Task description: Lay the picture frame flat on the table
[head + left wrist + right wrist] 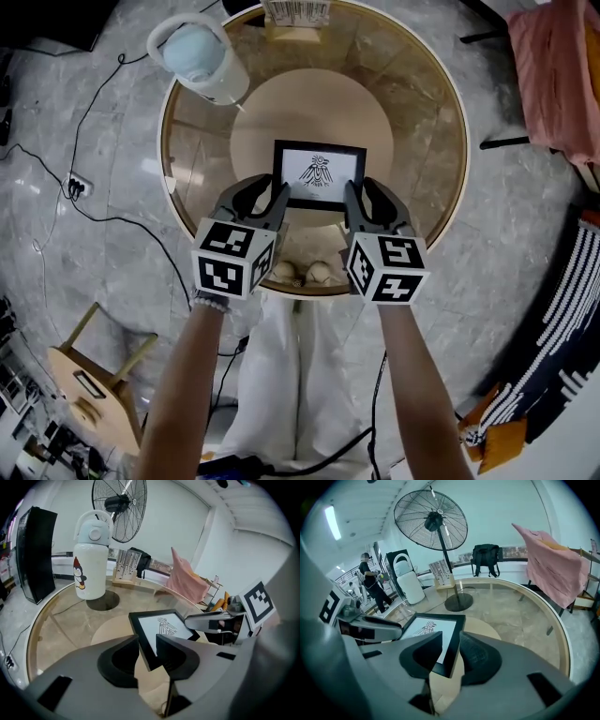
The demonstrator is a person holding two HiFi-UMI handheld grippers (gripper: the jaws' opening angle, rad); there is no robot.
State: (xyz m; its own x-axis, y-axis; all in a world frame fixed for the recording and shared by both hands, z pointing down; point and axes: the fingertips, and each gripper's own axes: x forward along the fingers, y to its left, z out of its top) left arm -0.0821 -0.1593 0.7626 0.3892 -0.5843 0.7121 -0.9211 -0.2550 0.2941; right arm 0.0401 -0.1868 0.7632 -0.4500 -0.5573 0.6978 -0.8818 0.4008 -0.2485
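Note:
A black picture frame with a white bird drawing lies face up on the round glass table, over the beige disc under the glass. My left gripper is at the frame's near left corner. In the left gripper view, the frame's left edge runs between the jaws of the left gripper, with some slack showing. My right gripper is at the near right corner. In the right gripper view, the frame's right edge sits inside the right gripper, a strip of table showing beside it. Both are open.
A white jug with a penguin print stands at the table's far left. A card stand sits at the far rim. Off the table are a pink cloth on a rack, a standing fan, a wooden stool and floor cables.

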